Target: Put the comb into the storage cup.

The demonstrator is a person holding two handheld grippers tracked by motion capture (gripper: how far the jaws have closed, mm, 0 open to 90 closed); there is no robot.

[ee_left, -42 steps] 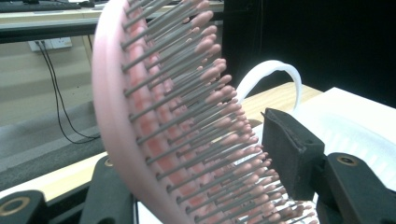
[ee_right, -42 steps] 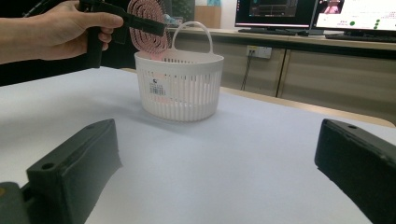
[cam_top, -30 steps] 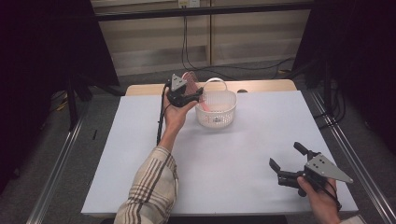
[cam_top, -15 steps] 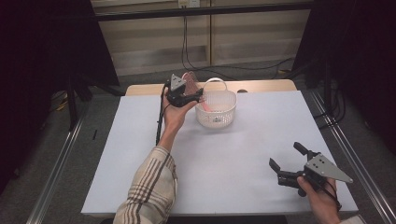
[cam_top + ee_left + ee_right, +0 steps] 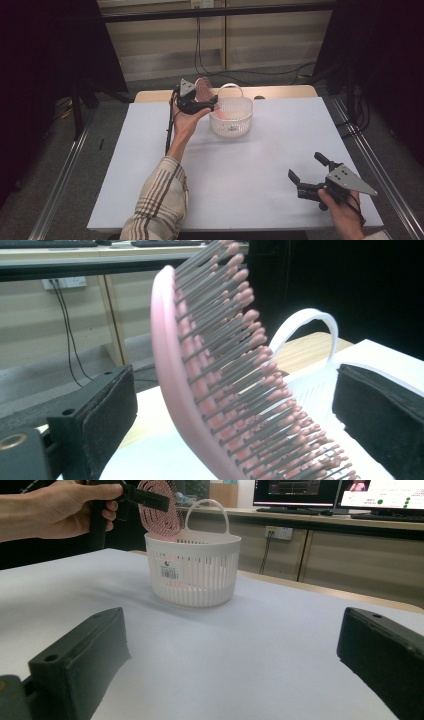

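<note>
White tabletop [image 5: 240,165], broad and bare across its middle. At its far edge, a white slatted plastic basket [image 5: 231,117] with an arched handle, upright, a barcode label on its wall in the right tool view. Leaning inside the basket, a pink paddle hairbrush [image 5: 204,90]: head tilted up over the rim on the left side, bristles grey with pink tips, lower end down inside the basket.

Left tool [image 5: 212,104] raised at the basket's left rim, held in the left hand [image 5: 186,120], plaid sleeve behind. Jaws just been opening, now standing wide. In the left tool view, hairbrush [image 5: 210,385] between the two black pads with clear gaps on either side, touched by neither; nothing gripped.

Right tool [image 5: 306,170] near the front right corner of the tabletop, well apart from the basket, held low in the right hand [image 5: 340,212]. Jaws spread wide, with bare tabletop between them in the right tool view; nothing held or touched.
</note>
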